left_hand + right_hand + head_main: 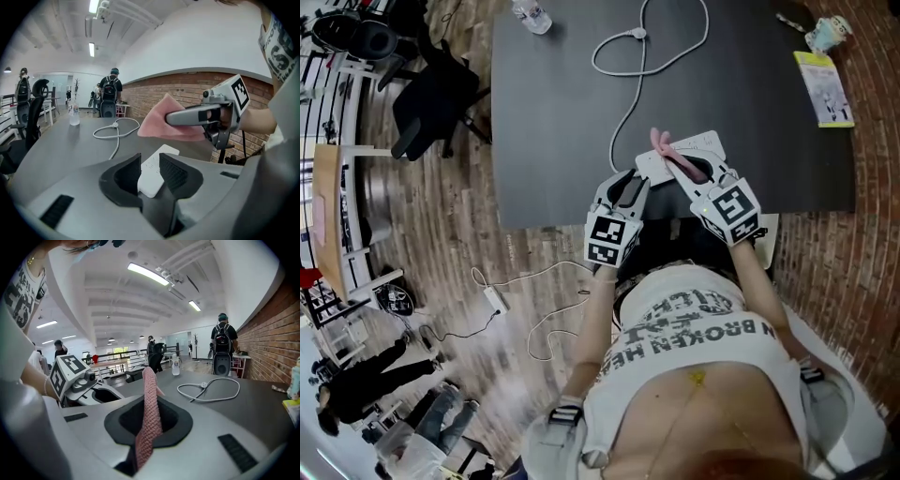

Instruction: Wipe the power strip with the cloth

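A white power strip (pixel 698 142) lies near the front edge of the dark table (pixel 553 141), and its cord (pixel 628 94) loops away toward the far side. My left gripper (pixel 630 183) is at the strip's near left end. In the left gripper view its jaws (pixel 151 178) stand open, with the end of the strip (pixel 152 176) between them. My right gripper (pixel 698 169) hovers over the strip, shut on a pink cloth (pixel 664 148). The cloth (pixel 150 413) stands up between the right jaws (pixel 149 420). The left gripper view shows the cloth (pixel 161 124) hanging above the strip.
A clear bottle (pixel 532 14) stands at the table's far edge. A yellow booklet (pixel 825 86) and a small cup (pixel 827 33) lie far right. A black office chair (pixel 431 98) is left of the table. On the floor lies another power strip (pixel 494 300). People stand far off.
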Demonstrator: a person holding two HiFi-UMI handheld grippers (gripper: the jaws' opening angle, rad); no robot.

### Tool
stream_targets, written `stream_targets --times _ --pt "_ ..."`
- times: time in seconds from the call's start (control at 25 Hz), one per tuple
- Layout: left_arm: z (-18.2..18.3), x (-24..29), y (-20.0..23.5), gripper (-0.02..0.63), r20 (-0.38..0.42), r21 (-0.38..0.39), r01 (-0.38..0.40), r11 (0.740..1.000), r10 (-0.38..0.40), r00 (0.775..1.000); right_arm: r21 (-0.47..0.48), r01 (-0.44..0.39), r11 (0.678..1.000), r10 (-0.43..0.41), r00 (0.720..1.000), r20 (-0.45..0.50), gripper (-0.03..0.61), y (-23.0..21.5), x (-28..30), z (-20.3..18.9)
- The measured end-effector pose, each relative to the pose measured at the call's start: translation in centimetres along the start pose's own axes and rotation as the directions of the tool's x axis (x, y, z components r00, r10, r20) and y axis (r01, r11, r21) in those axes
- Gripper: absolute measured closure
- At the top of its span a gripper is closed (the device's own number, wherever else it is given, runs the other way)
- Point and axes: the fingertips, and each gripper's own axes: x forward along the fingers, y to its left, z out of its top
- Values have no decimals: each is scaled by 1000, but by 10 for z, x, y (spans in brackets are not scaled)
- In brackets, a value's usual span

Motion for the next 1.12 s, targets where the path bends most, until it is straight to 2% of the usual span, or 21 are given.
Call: stream_targets --times 0.12,0.28,0.44,0.56,0.68,0.88,1.12 --pt "-26 16 2 473 -102 19 26 999 -24 995 7 1 1000 -1 999 -45 561 -5 10 -13" --pt "-54 35 7 404 -218 18 57 998 -52 975 31 -18 999 21 995 -95 561 -8 25 -29" --pt "-88 54 12 341 -365 88 92 992 -53 929 21 -54 998 56 986 -158 561 -9 43 -45" --pt "-104 63 11 331 -443 106 110 988 -52 895 3 -68 998 67 977 -203 561 -9 53 -56" --pt "-111 71 9 331 -468 97 115 989 -57 882 -14 -93 996 87 966 -244 561 -5 64 -65" --pt "-116 79 8 330 -508 151 134 980 -39 861 -48 -160 986 138 939 -314 561 6 86 -86" --pt "-118 80 9 328 -507 126 165 978 -80 858 -57 -216 975 174 894 -414 561 19 102 -115"
